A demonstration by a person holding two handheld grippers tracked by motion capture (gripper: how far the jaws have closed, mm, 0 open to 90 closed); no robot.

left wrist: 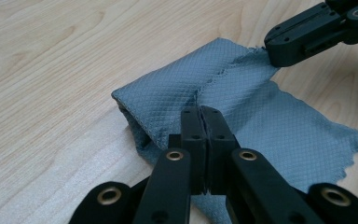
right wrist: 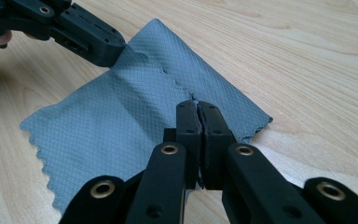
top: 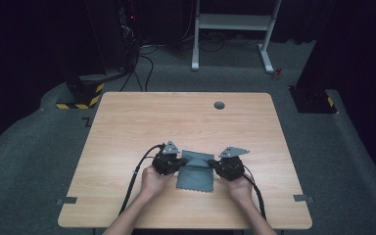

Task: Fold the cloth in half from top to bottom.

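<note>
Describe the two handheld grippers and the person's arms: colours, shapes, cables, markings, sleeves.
Both the left gripper and the right gripper are black, with flat linkage arms joined by brass-coloured rivets and blunt rectangular tips. Each carries a grey three-cornered plate on top and trails a black cable toward the person. The forearms are bare, with no sleeves in view.

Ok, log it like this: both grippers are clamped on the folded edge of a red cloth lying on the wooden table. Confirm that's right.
Not quite: the cloth is grey-blue, not red, as the left gripper view shows plainly. The rest stands: the left gripper and the right gripper are both clamped on its folded edge, and it lies on the wooden table.
</note>
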